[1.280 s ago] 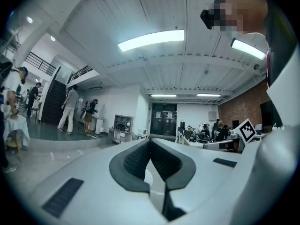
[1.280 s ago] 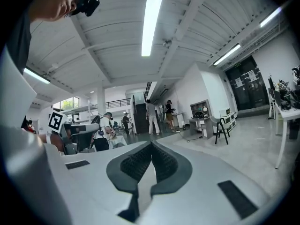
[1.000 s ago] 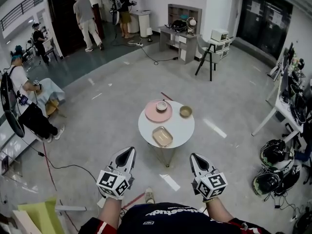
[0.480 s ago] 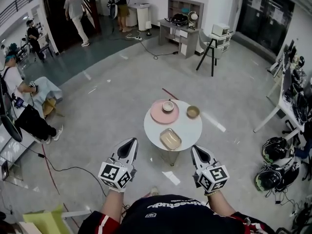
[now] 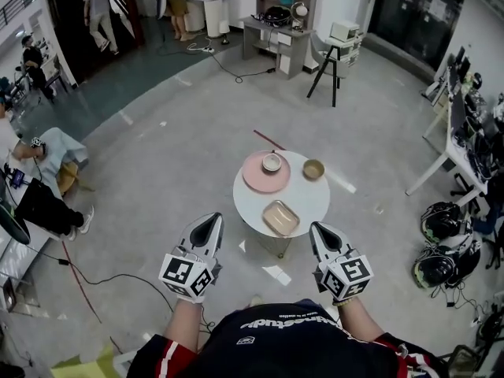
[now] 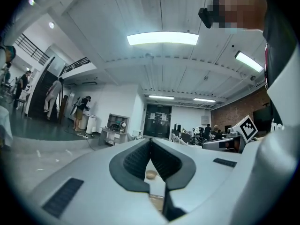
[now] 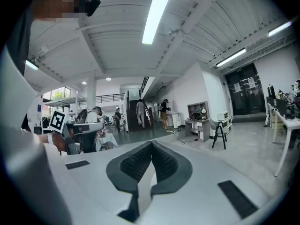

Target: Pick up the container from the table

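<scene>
- In the left gripper view, only a sliver of the table (image 5: 309,203) and the tan bowl (image 5: 313,168) show below the closed tips; the container (image 5: 281,217) is mostly hidden there.
- The left gripper (image 5: 210,218) and the right gripper (image 5: 319,228) are both clenched on nothing and held short of the table's near edge.
- Open floor (image 5: 173,172) surrounds the round white table.
- The container lies near the table's front edge, apart from the pink plate (image 5: 256,178). It is a shallow tan rectangular dish with rounded corners, set at a slant.
</scene>
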The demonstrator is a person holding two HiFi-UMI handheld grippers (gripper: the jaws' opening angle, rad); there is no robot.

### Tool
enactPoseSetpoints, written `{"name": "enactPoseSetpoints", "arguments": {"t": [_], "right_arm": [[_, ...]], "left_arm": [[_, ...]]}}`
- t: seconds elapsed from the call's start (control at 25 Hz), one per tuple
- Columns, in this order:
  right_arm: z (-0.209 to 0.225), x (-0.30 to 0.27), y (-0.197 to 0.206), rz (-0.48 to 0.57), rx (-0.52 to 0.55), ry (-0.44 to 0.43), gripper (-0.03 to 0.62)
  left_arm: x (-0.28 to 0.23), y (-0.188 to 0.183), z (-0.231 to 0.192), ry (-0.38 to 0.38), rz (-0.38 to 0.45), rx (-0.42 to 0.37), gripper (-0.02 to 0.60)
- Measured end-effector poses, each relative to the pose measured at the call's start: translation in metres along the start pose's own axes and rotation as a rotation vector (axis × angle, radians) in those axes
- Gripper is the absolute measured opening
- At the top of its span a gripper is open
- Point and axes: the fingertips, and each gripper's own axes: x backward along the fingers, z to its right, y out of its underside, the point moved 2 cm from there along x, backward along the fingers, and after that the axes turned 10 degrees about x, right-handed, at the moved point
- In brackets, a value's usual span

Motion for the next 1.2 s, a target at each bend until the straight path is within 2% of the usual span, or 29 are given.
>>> {"name": "enactPoseSetpoints", "arguments": {"t": [0.4,0.56,0.76,1.0,1.2], "right_arm": [[0.017,-0.017,0.007,-0.04,0.006,0.056,0.017],[0.038,-0.021,0.018,-0.039,-0.006,0.067,0.017],[0.047,-0.04,0.012,-0.003,-0.004,0.02,0.015],[0.063,-0.056,0.0,0.023,0.023,-0.013,0.017],[0.084,-0.057,-0.002,0.042,0.02,-0.024,0.017]], "left_arm": [[-0.036,0.012,-0.016,0.05,-0.021,0.032,0.025],[-0.054,0.022,-0.007,0.066,-0.019,0.029,0.025],[-0.074,0.033,0.008,0.065,-0.041,0.017,0.025],[-0.1,0.019,0.011,0.063,-0.022,0.007,0.025],[-0.121,0.022,0.024,0.07,-0.03,-0.011,0.025]]}}
